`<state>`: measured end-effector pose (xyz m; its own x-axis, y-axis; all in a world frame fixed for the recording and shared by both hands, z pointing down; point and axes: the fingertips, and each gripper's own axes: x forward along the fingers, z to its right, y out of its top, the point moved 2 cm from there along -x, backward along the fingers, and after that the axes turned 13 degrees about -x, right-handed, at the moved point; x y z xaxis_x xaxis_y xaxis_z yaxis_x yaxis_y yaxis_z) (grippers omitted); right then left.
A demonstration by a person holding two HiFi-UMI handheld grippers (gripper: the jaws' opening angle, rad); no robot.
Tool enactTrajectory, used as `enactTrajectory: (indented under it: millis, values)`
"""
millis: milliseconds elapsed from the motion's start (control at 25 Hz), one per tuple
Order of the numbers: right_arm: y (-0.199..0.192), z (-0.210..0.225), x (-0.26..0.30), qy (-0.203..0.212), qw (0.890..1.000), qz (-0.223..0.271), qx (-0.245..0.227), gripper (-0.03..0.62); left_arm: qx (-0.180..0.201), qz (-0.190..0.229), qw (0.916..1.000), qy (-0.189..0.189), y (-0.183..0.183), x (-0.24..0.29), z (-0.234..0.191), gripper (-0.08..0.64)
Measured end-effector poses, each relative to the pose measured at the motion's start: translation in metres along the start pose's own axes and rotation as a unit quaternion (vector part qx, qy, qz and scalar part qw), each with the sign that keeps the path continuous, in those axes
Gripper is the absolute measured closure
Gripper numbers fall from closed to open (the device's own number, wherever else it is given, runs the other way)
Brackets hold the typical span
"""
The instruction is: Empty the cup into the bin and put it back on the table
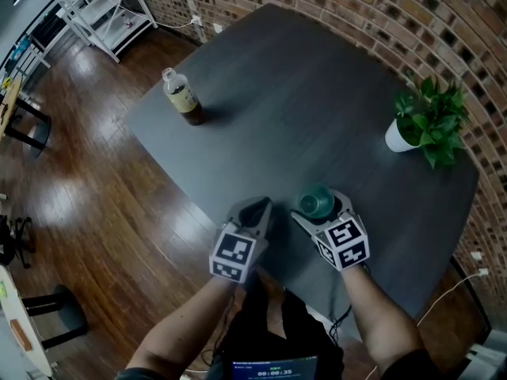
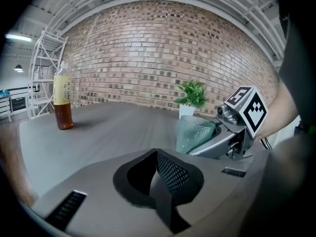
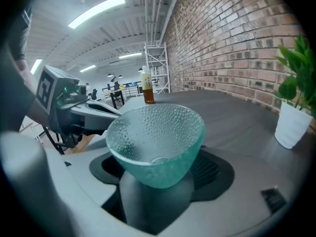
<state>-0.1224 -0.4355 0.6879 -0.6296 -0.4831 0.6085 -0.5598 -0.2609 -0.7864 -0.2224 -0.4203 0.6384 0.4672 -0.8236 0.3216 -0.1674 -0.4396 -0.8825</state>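
Pinching the cup (image 3: 155, 142) at the tips of the right gripper (image 1: 321, 210), jaws spread wide around the glass; left gripper (image 2: 158, 179) just beside, pressed together on nothing. Seems empty already, so better to lower straight onto the table (image 1: 301, 101), upright, and loosen only after contact. Counted: one cup, one bottle (image 1: 181, 95) far ahead, one potted plant (image 1: 428, 121), two grippers.

My right claw (image 1: 323, 209) hides the base of the cup (image 1: 315, 203) from above; label on the bottle (image 1: 181, 93) too small to read.
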Motion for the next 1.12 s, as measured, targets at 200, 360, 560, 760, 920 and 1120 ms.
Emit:
enactTrajectory:
  millis: [200, 360, 560, 760, 920, 1120]
  values:
    - [0.008, 0.002, -0.007, -0.005, 1.0, 0.015, -0.007, 0.178, 0.003, 0.003, 1.0, 0.004, 0.007, -0.006, 0.0, 0.557]
    - [0.016, 0.002, -0.016, -0.009, 1.0, 0.024, -0.004, 0.178, 0.006, 0.011, 0.9999, 0.004, 0.016, -0.013, 0.002, 0.557]
    - [0.03, 0.003, -0.031, -0.025, 0.999, 0.041, 0.001, 0.178, 0.011, 0.022, 0.9997, 0.003, 0.03, -0.022, 0.007, 0.557]
    - [0.044, 0.003, -0.054, -0.04, 0.997, 0.061, 0.001, 0.178, 0.021, 0.039, 0.999, -0.007, 0.046, -0.036, 0.02, 0.557]
    - [0.064, -0.001, -0.079, -0.054, 0.995, 0.087, 0.006, 0.178, 0.028, 0.048, 0.9984, -0.015, 0.059, -0.05, 0.028, 0.557]
    - [0.082, -0.009, -0.108, -0.067, 0.992, 0.109, 0.007, 0.178, 0.019, 0.065, 0.9973, -0.028, 0.08, -0.071, 0.043, 0.557]
